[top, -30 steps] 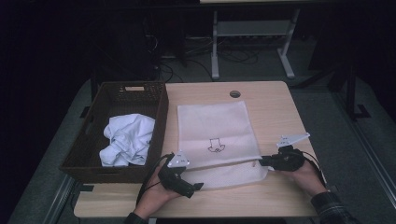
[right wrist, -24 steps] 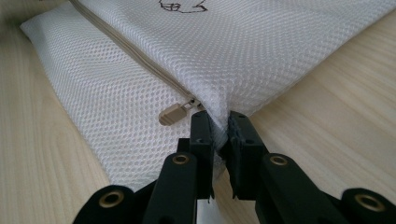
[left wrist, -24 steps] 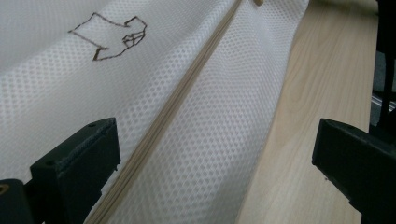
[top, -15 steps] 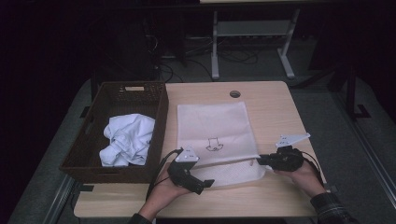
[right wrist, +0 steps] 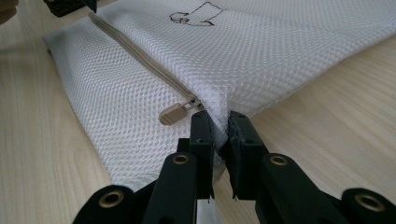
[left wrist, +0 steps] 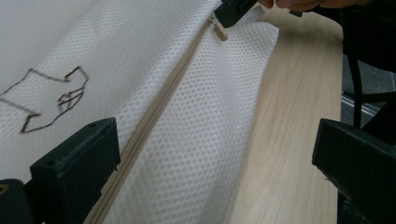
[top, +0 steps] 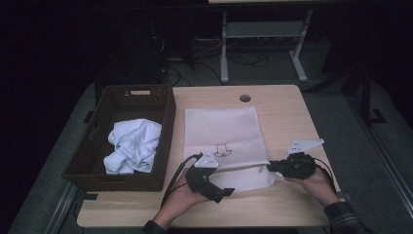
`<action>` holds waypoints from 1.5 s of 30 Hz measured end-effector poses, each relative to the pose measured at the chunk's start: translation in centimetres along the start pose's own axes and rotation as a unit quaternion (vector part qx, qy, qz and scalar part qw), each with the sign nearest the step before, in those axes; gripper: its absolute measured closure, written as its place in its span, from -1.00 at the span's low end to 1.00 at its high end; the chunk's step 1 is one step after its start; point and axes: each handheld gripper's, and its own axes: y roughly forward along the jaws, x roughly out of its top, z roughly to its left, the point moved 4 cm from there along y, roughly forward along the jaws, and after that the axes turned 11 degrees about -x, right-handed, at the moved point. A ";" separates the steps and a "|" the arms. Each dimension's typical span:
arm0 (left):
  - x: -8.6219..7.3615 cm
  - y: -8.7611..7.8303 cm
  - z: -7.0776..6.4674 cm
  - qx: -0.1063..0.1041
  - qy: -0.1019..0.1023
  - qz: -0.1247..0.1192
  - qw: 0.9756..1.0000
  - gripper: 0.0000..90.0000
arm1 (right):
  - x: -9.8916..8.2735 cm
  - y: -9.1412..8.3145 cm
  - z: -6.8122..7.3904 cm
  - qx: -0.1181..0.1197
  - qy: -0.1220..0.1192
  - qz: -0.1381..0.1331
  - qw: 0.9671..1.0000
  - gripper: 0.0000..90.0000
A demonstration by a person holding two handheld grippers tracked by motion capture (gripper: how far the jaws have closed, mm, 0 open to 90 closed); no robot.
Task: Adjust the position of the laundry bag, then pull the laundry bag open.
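A white mesh bag (top: 221,126) with a small black drawing lies flat on the wooden table (top: 287,112). Its beige zipper (left wrist: 159,107) runs along the near edge. My right gripper (right wrist: 222,128) is shut on the bag's corner fabric, just beside the beige zipper pull (right wrist: 175,112). In the high view the right gripper (top: 272,167) sits at the bag's near right corner. My left gripper (left wrist: 215,158) stands open over the zipper and the near flap, with nothing pinched; in the high view it (top: 219,187) rests at the bag's near left part.
A dark wicker basket (top: 165,112) stands left of the bag and holds a crumpled white cloth (top: 131,144). A round cable hole (top: 245,98) sits near the table's far edge. Bare wood lies to the right of the bag.
My left gripper has slid to the right along the bag's near edge, toward the right gripper. The right gripper has kept its grip and place.
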 end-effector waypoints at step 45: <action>4.0 6.8 0.0 -0.053 0.005 -0.017 0.998 0.03 | 1.5 -0.7 1.4 0.024 -0.010 -0.038 0.999 0.81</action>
